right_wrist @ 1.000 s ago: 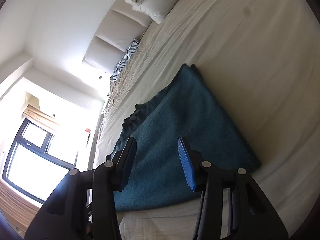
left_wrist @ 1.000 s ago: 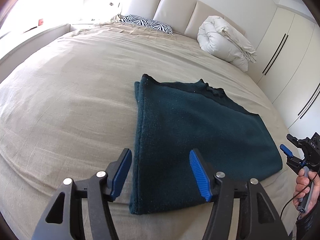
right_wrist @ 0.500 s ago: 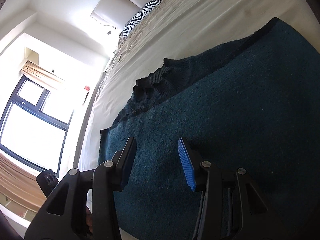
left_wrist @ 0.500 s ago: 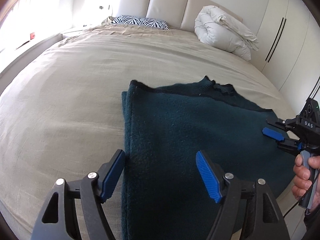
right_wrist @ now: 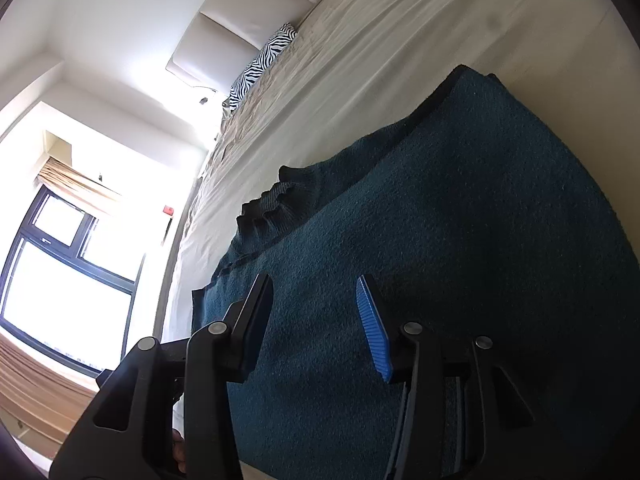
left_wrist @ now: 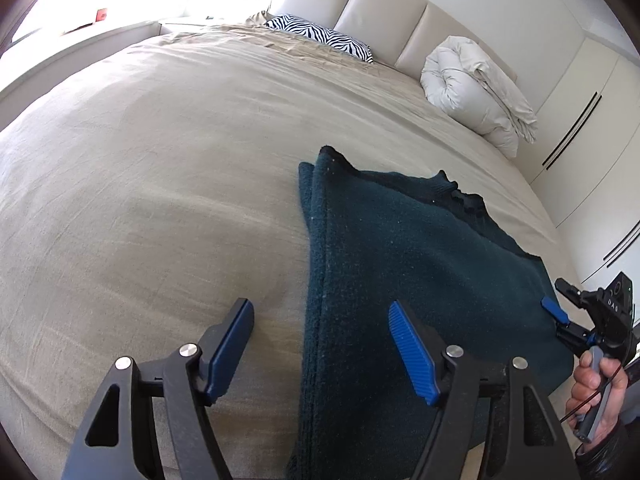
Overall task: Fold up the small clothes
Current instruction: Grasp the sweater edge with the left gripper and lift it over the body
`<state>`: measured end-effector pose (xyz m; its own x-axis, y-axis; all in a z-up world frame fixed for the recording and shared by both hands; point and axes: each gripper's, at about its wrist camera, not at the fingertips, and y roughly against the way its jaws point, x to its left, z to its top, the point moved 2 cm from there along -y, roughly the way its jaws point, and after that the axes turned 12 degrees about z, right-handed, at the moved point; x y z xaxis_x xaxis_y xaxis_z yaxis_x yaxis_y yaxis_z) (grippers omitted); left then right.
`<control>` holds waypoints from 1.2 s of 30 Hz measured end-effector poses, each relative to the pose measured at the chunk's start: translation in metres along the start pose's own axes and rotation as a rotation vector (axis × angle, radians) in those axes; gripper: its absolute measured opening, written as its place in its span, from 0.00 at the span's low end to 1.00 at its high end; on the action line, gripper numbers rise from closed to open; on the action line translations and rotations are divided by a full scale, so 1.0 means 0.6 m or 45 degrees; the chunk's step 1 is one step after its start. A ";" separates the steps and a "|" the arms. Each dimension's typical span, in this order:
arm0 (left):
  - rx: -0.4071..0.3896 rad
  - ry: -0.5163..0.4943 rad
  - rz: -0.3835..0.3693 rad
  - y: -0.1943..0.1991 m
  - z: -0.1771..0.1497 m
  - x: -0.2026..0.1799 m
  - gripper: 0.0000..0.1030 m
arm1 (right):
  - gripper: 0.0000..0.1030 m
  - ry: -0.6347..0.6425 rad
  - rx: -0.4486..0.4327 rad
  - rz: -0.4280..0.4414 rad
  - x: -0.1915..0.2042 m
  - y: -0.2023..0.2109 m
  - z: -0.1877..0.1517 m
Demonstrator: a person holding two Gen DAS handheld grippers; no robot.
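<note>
Since half a second ago we have drawn both grippers back from the teal sweater, our left gripper wide over its left folded edge, our right gripper wide above it (nothing held); folded once, one more fold seemingly remains

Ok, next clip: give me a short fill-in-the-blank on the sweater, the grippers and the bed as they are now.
1. The folded dark teal sweater lies on the ____.
2. The left gripper is ____, holding nothing.
3. The pillow by the headboard has a ____ pattern.
4. The right gripper hovers over the sweater with its jaws ____.

Missing words: bed; open; zebra; open
</note>
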<state>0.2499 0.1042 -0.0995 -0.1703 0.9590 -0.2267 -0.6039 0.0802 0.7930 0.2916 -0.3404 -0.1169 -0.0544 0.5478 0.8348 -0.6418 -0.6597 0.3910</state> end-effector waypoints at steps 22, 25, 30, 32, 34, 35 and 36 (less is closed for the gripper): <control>0.608 0.283 -0.563 -0.054 -0.004 0.004 0.56 | 0.42 0.006 0.283 0.191 0.083 -0.122 -0.079; 0.644 0.315 -0.596 -0.062 -0.004 0.014 0.48 | 0.42 0.005 0.319 0.208 0.097 -0.139 -0.087; 0.663 0.407 -0.649 -0.071 -0.013 0.045 0.27 | 0.42 0.020 0.396 0.205 0.121 -0.184 -0.108; 0.663 0.407 -0.659 -0.074 -0.017 0.049 0.22 | 0.42 0.022 0.418 0.196 0.126 -0.205 -0.114; 0.654 0.375 -0.663 -0.072 -0.016 0.046 0.22 | 0.42 0.018 0.438 0.198 0.130 -0.223 -0.120; 0.649 0.343 -0.656 -0.069 -0.017 0.045 0.22 | 0.42 0.015 0.445 0.200 0.133 -0.230 -0.123; 0.645 0.314 -0.648 -0.066 -0.020 0.046 0.22 | 0.42 0.014 0.452 0.202 0.136 -0.236 -0.125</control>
<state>0.2599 0.1241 -0.1438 -0.1716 0.6865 -0.7066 -0.2330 0.6686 0.7062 0.3205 -0.1640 -0.1333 -0.1411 0.4287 0.8924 -0.3198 -0.8728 0.3687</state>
